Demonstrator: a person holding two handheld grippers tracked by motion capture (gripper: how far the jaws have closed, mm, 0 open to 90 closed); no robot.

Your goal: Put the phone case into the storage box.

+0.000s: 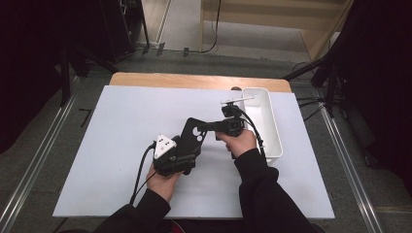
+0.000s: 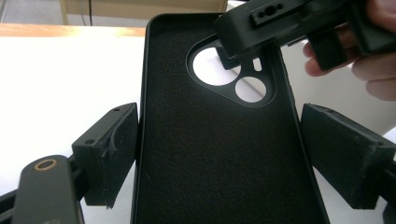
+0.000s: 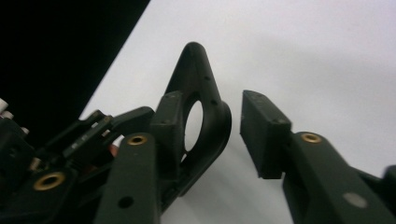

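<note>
Left hand-held gripper (image 1: 187, 145) clamps the black phone case (image 1: 194, 136); right hand-held gripper (image 1: 206, 127) straddles its top corner, one pad apart.

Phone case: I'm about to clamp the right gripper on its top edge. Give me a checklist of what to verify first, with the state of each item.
1. Left gripper holds the phone case: ok, its pads sit on both long edges.
2. Right gripper straddles the case's edge by the camera cutout: ok, one pad is inside and one outside.
3. Both right pads press on the case: not ok, a gap shows between the outer pad and the case.
4. Right gripper's cable is free of the white bin: cannot tell, it runs close beside the bin's wall.
5. Nothing else is between the right jaws: ok.
</note>
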